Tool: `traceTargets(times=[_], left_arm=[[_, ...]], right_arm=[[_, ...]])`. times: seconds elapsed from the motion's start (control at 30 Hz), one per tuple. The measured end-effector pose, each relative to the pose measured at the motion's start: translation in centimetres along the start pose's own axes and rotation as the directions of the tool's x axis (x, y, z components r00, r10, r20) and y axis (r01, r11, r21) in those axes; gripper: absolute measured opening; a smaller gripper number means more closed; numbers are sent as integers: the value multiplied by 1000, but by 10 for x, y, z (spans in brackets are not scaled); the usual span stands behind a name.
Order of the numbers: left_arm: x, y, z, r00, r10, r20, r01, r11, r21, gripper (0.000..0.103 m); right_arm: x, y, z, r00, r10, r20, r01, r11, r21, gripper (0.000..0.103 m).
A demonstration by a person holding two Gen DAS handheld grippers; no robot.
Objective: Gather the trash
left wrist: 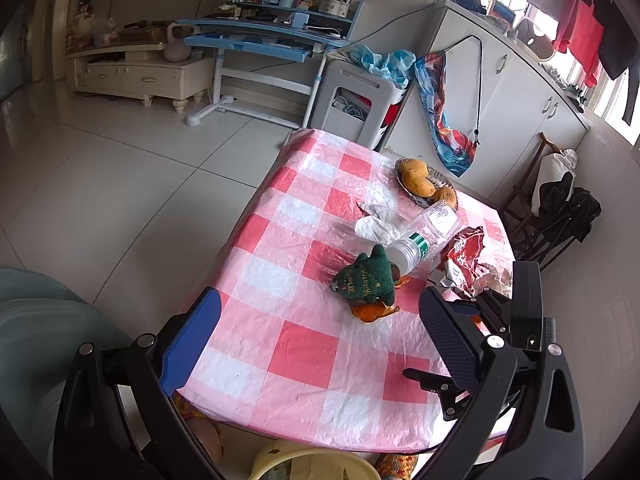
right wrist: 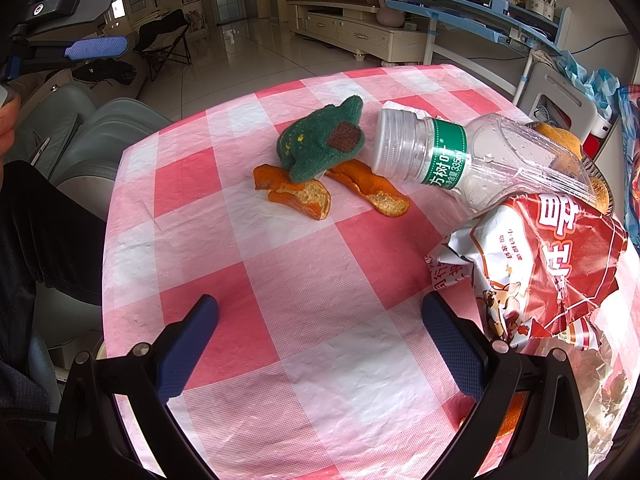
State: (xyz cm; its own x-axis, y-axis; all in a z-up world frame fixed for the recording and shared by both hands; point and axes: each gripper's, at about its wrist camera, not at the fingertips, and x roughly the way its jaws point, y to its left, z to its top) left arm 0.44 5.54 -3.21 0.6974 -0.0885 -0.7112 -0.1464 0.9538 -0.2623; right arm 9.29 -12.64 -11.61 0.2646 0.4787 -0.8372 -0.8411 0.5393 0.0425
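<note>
On the pink checked tablecloth [left wrist: 288, 344] lie trash items. Two orange peels [right wrist: 296, 196] flank a green knitted toy [right wrist: 320, 140]. An empty clear bottle [right wrist: 460, 152] with a green label lies on its side, partly resting on a crumpled red snack bag [right wrist: 560, 264]. Further back are white tissues [left wrist: 376, 228] and a clear plastic box [left wrist: 440, 216]. My left gripper [left wrist: 320, 300] hovers open over the table's near edge, short of the toy [left wrist: 366, 280]. My right gripper [right wrist: 320, 308] is open above bare cloth, with the snack bag beside its right finger.
A plate of bread rolls [left wrist: 420, 182] sits at the far end of the table. A pale yellow bin [left wrist: 312, 460] stands below the near table edge. A grey chair [right wrist: 92, 140] and a person's dark-clad leg [right wrist: 40, 232] are at the left. White cabinets [left wrist: 520, 92] line the right.
</note>
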Motion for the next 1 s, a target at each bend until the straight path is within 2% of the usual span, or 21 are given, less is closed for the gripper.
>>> traceTargets(times=[0.47, 0.8, 1.0], left_arm=[[0, 7, 2, 999, 43, 21, -43, 999, 11, 96], [18, 15, -5, 997, 67, -46, -67, 998, 3, 96], [28, 25, -10, 997, 32, -65, -35, 999, -35, 96]], right_arm=[[0, 0, 0, 1000, 0, 0, 0, 1000, 0, 97], [0, 0, -1, 1000, 1, 1, -1, 1000, -1, 97], [0, 0, -1, 1000, 1, 1, -1, 1000, -1, 97]])
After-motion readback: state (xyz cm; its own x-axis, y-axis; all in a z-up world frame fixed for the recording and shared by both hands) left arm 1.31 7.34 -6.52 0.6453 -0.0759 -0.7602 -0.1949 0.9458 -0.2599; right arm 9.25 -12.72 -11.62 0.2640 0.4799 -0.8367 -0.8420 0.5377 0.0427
